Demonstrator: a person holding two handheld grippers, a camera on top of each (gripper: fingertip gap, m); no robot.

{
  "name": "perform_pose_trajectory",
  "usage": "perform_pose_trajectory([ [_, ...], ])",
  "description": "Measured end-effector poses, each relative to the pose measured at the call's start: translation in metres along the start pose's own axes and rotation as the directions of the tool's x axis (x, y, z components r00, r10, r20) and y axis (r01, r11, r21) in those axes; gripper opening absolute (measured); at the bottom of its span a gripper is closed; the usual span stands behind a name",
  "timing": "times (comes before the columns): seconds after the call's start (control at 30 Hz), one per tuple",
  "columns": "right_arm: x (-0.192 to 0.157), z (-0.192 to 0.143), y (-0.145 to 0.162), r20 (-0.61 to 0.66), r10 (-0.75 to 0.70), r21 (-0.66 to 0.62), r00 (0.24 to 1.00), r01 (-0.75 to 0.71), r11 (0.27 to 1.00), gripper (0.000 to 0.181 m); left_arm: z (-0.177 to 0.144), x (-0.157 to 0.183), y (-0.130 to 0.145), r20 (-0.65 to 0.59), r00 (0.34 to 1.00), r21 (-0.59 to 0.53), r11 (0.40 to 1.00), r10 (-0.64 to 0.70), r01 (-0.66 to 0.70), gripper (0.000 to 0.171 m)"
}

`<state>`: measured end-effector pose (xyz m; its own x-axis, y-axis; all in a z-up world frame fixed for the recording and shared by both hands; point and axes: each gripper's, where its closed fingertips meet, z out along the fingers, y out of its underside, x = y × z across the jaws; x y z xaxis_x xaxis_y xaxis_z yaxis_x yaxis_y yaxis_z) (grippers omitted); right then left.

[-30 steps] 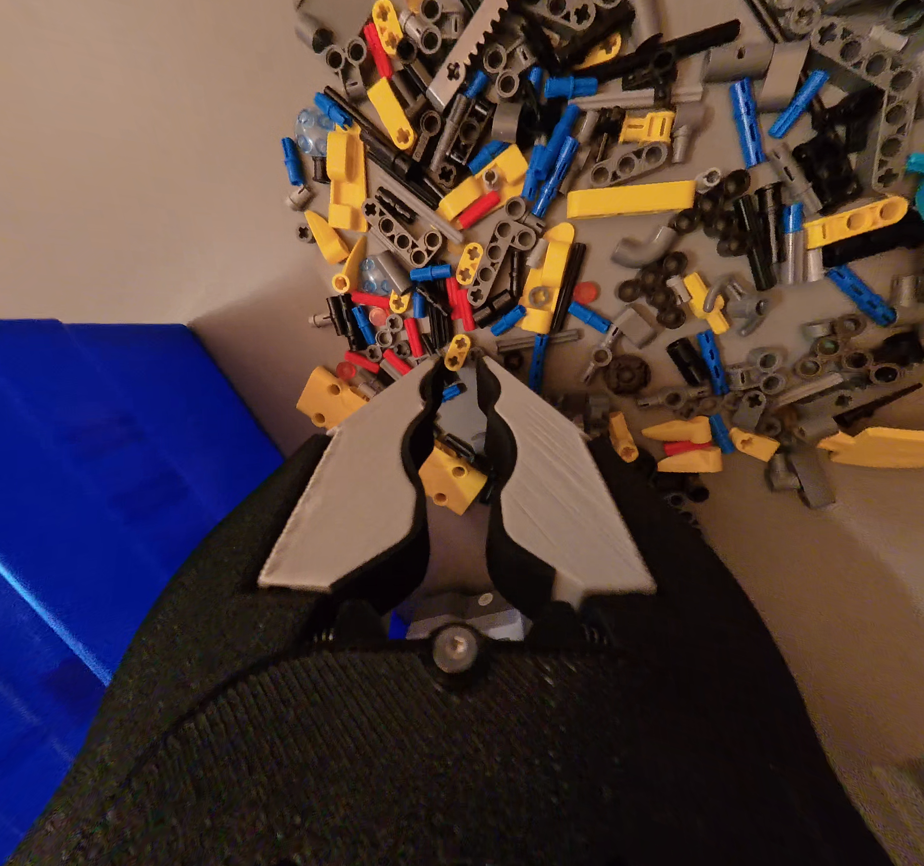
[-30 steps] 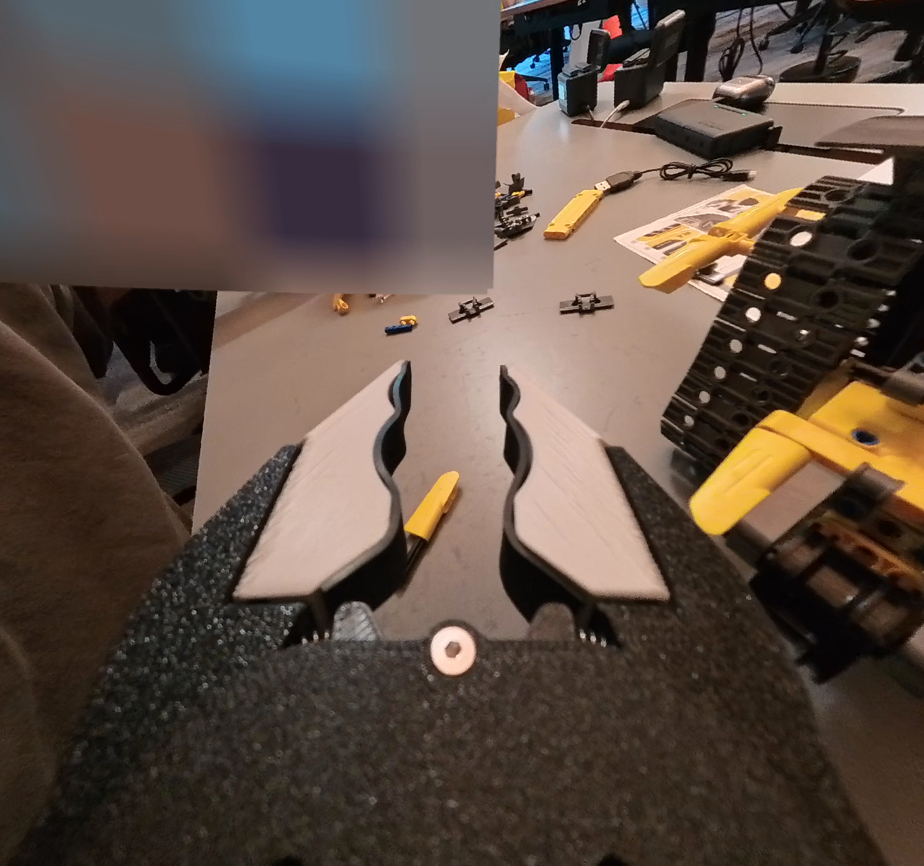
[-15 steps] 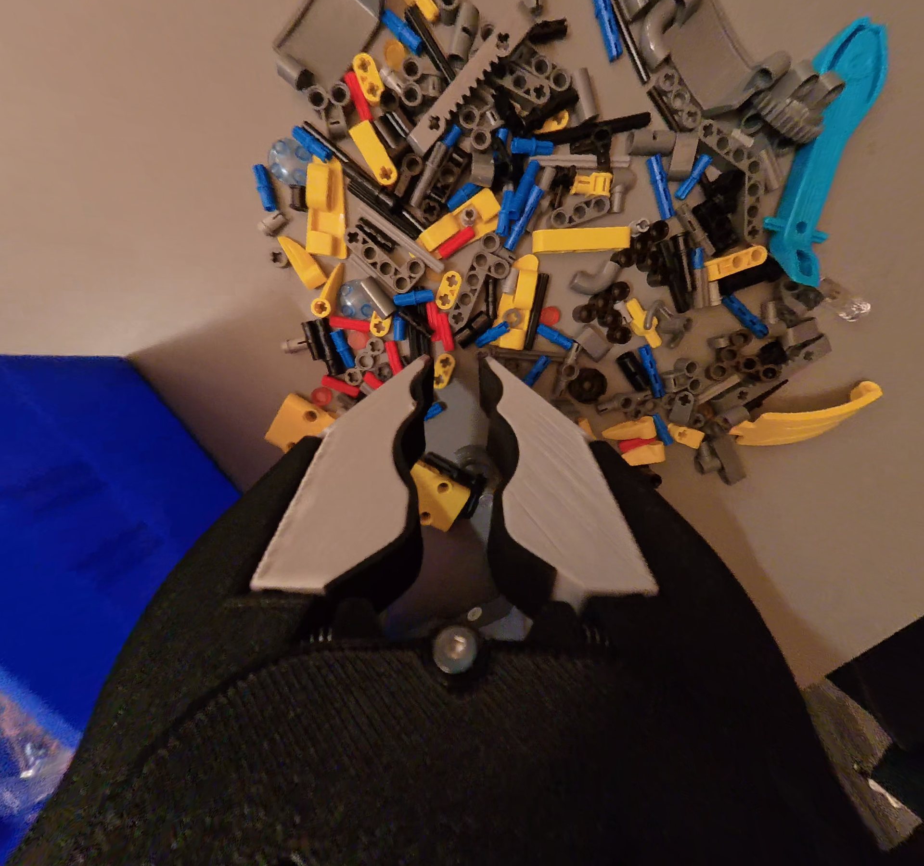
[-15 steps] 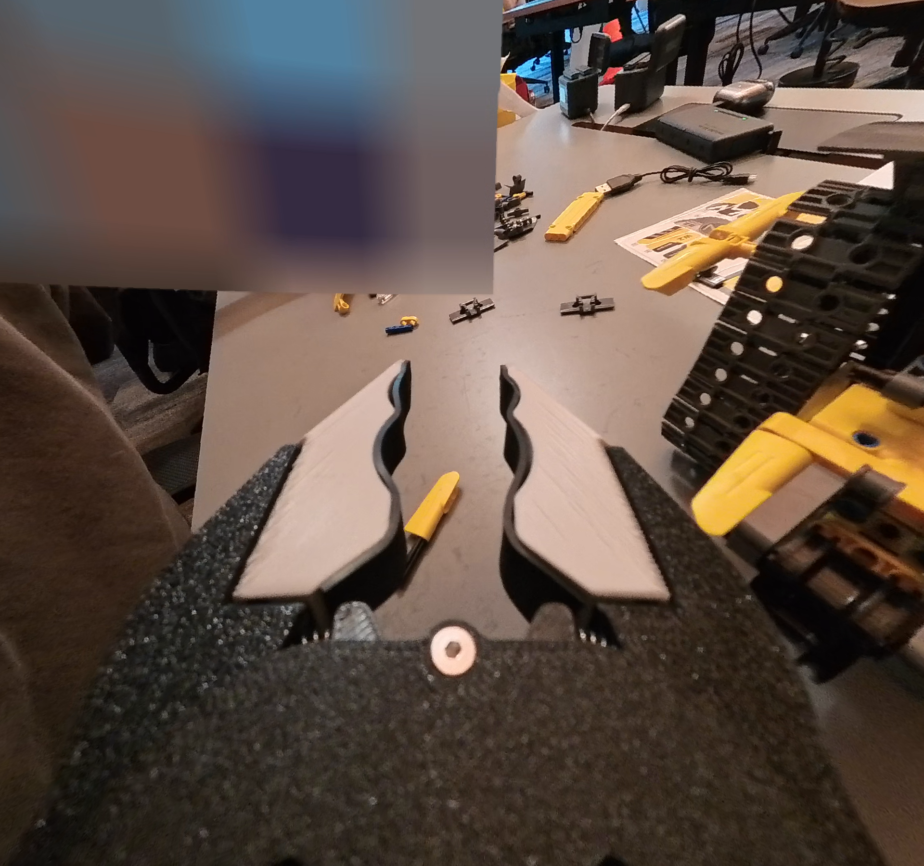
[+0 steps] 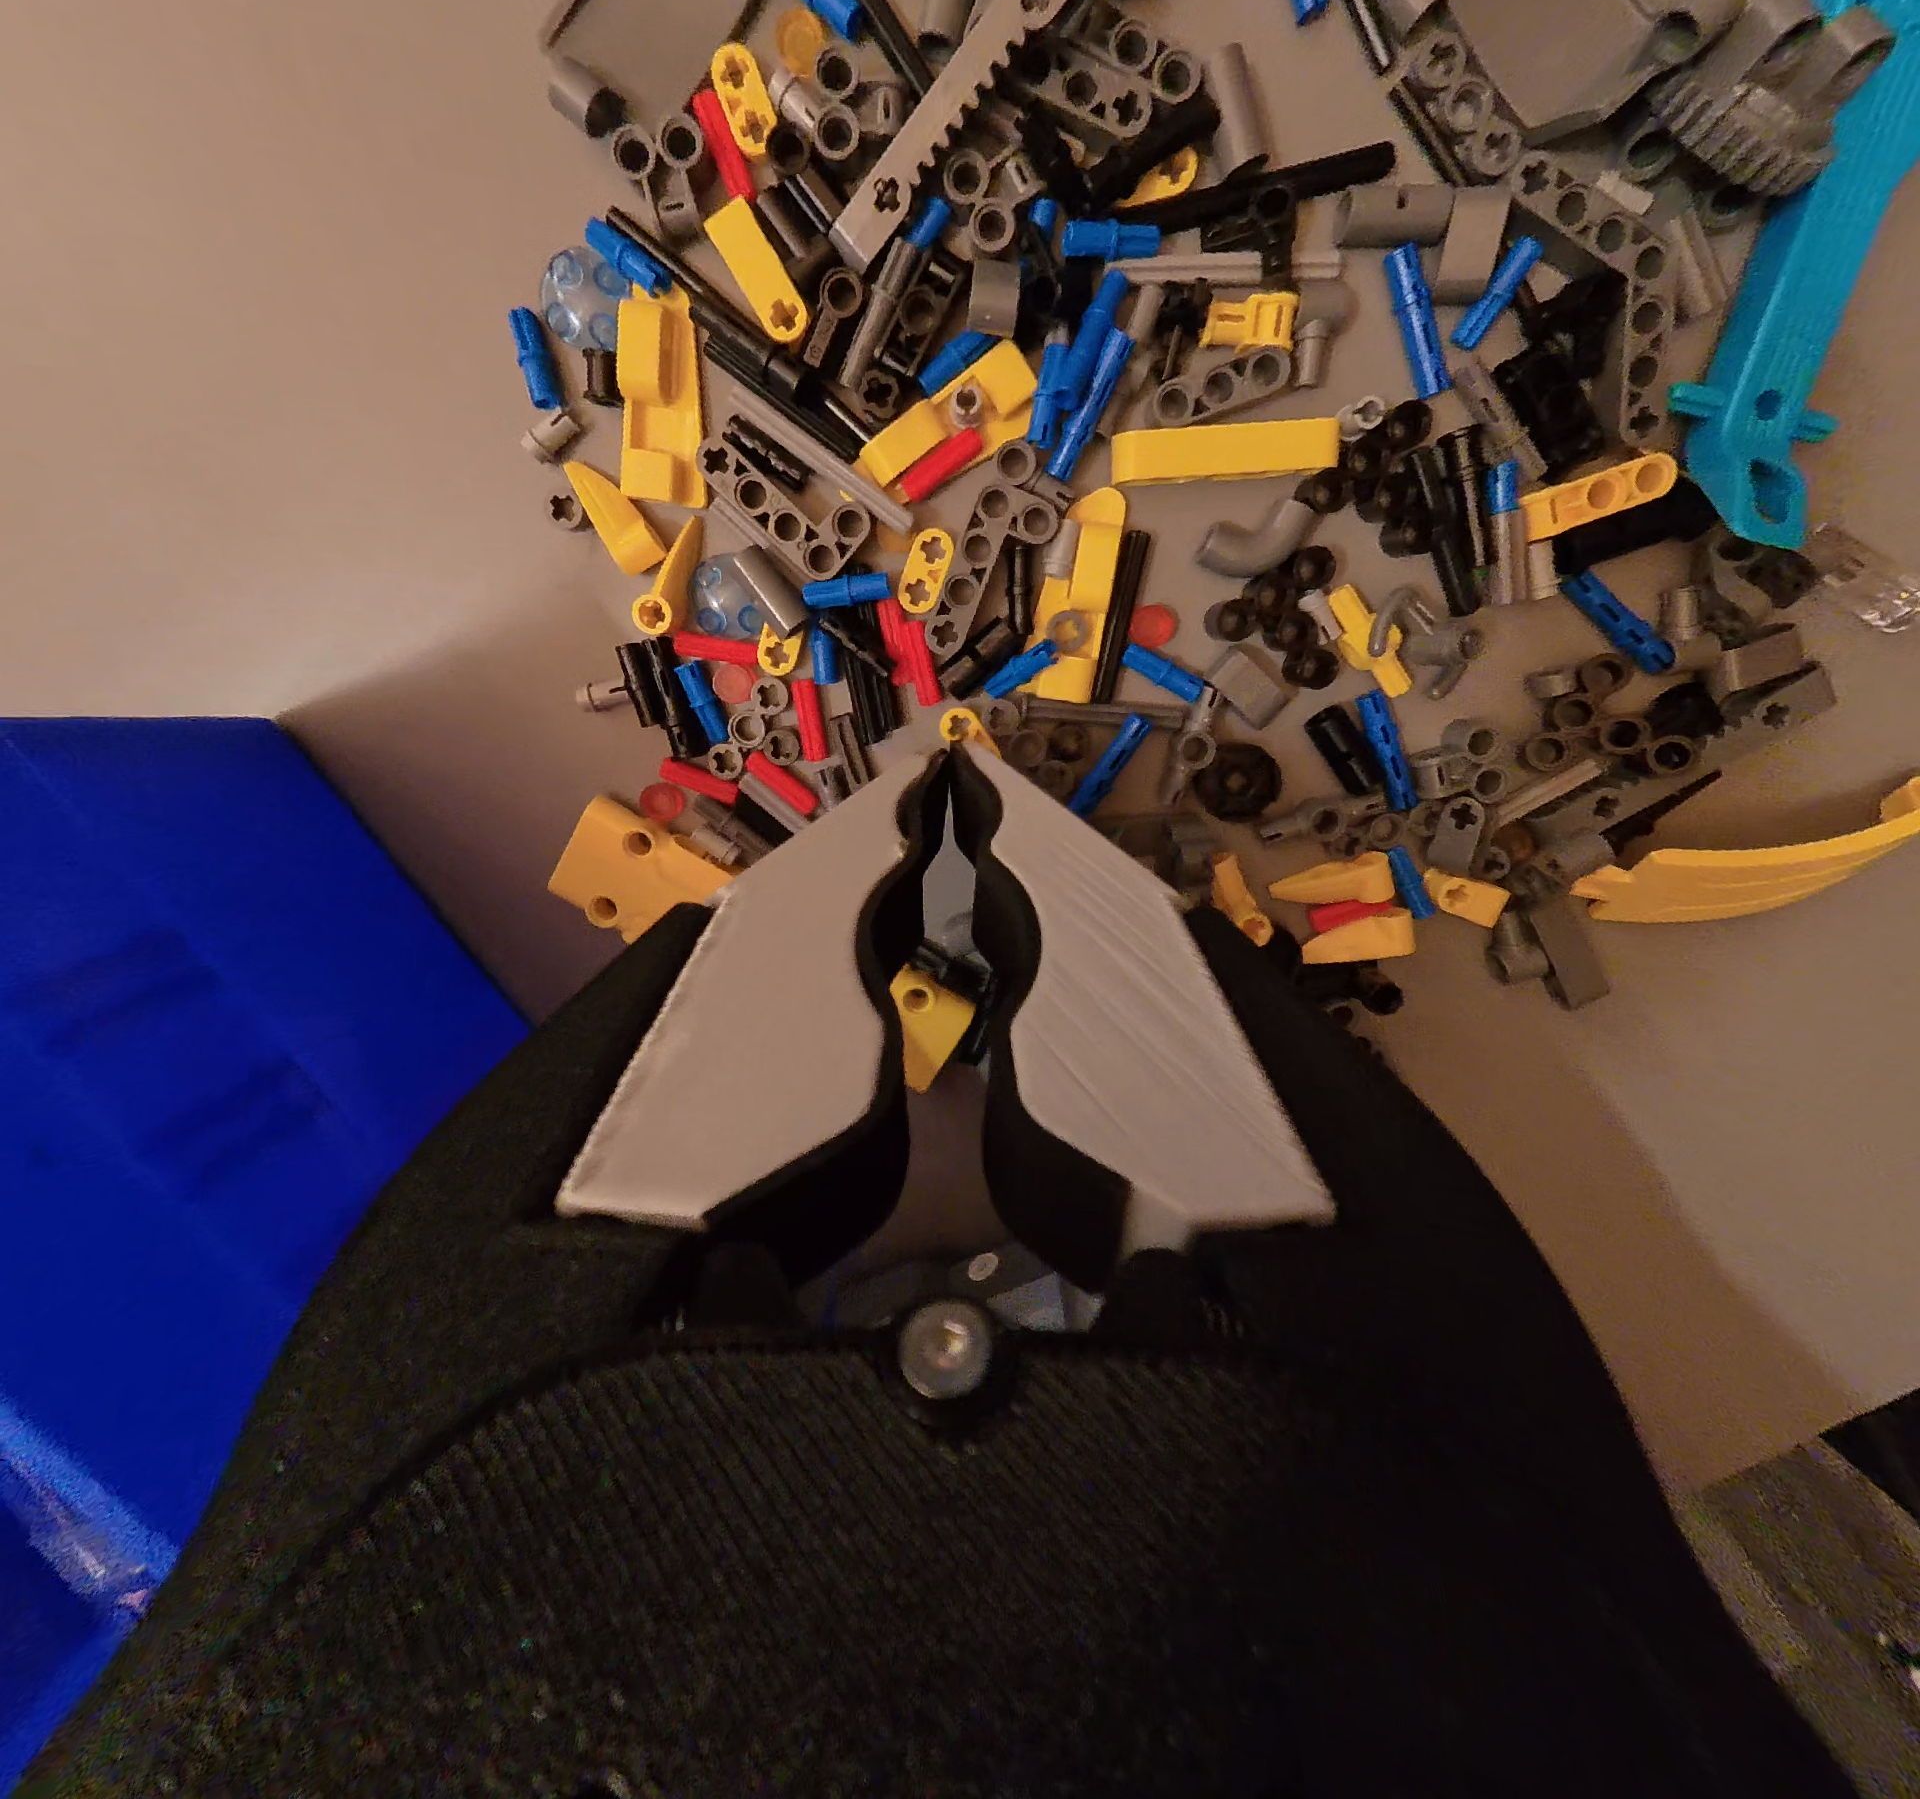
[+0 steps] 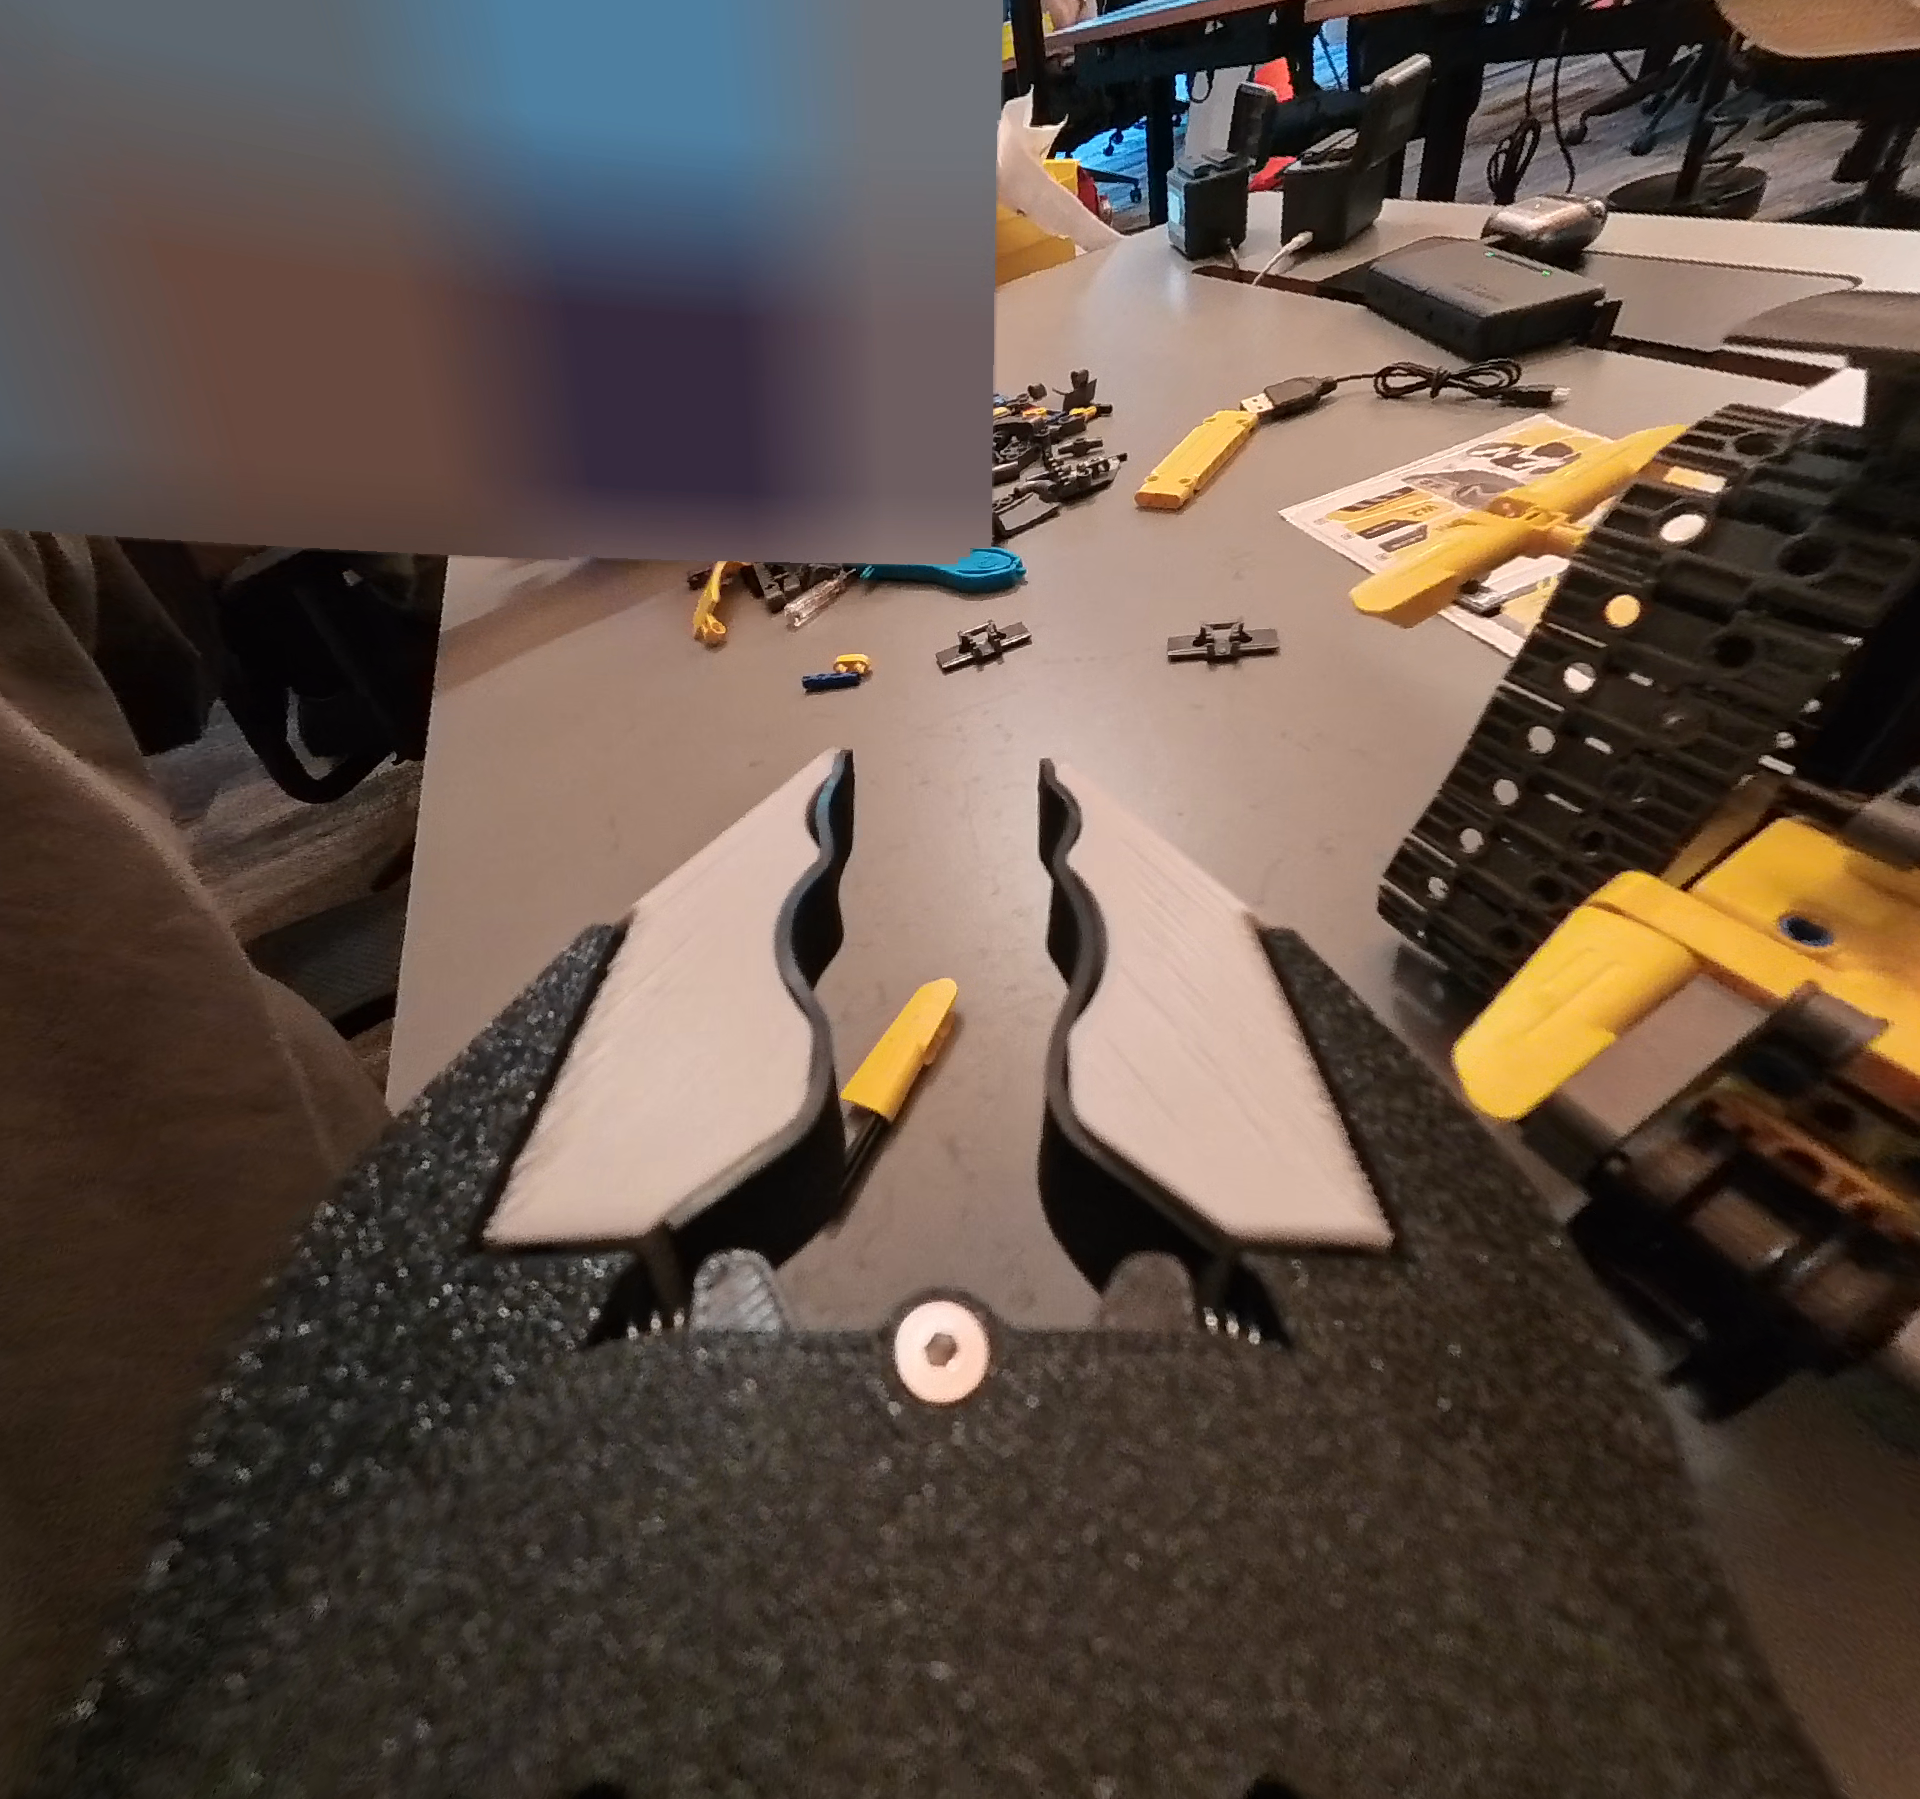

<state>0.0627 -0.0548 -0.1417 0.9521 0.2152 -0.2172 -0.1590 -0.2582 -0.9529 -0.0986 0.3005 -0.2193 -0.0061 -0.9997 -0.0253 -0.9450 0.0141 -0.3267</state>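
Left wrist view — left tool (image 5: 951, 762) pinched closed above brick pile (image 5: 1039, 461).

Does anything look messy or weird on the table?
Yes. A big jumble of small building pieces lies scattered loose on the table, not sorted. The left gripper is shut above it with a small yellow piece showing in the gap behind its tips. The right gripper is open and holds nothing.
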Motion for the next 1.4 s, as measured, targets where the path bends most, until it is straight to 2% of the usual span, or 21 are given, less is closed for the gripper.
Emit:
perform_pose_trajectory([
  [0.2, -0.001, -0.002, 0.0, 0.0, -0.002, 0.008, 1.0, 0.002, 1.0, 0.035, -0.008, 0.007, -0.002, 0.051, 0.999, 0.028, 0.999, 0.015, -0.017, 0.0],
  [0.3, -0.003, -0.002, 0.0, -0.013, -0.031, 0.004, 0.999, 0.032, 0.999, 0.035, -0.006, 0.0, 0.001, 0.105, 0.994, 0.02, 1.0, -0.016, 0.014, 0.007],
  [0.43, -0.006, 0.001, 0.005, -0.032, -0.08, -0.029, 0.996, 0.079, 0.996, 0.035, -0.011, 0.0, -0.005, 0.092, 0.992, 0.078, 0.994, -0.083, 0.076, 0.01],
  [0.63, -0.009, 0.004, 0.008, -0.032, -0.114, -0.052, 0.993, 0.112, 0.992, 0.035, -0.004, 0.002, -0.002, 0.06, 0.978, 0.08, 0.977, -0.202, 0.197, 0.011],
  [0.83, -0.01, 0.002, 0.007, -0.039, -0.127, -0.045, 0.991, 0.125, 0.991, 0.035, 0.004, -0.001, 0.0, 0.061, 0.969, 0.077, 0.969, -0.241, 0.236, 0.007],
  [0.97, -0.009, 0.002, 0.008, -0.042, -0.131, -0.049, 0.991, 0.129, 0.99, 0.036, 0.005, 0.0, 0.0, 0.051, 0.971, 0.072, 0.97, -0.235, 0.231, 0.004],
  [1.17, -0.01, 0.001, 0.008, -0.047, -0.145, -0.049, 0.988, 0.143, 0.989, 0.036, -0.003, 0.0, -0.003, 0.102, 0.977, 0.085, 0.98, -0.187, 0.178, 0.0],
  [1.33, -0.01, 0.0, 0.008, -0.049, -0.146, -0.046, 0.988, 0.144, 0.989, 0.036, -0.019, 0.012, -0.011, 0.113, 0.981, 0.114, 0.983, -0.158, 0.145, 0.0],
  [1.4, -0.01, -0.001, 0.007, -0.053, -0.151, -0.041, 0.987, 0.149, 0.988, 0.036, -0.025, 0.03, -0.021, 0.061, 0.987, 0.141, 0.98, -0.151, 0.141, 0.0],
])
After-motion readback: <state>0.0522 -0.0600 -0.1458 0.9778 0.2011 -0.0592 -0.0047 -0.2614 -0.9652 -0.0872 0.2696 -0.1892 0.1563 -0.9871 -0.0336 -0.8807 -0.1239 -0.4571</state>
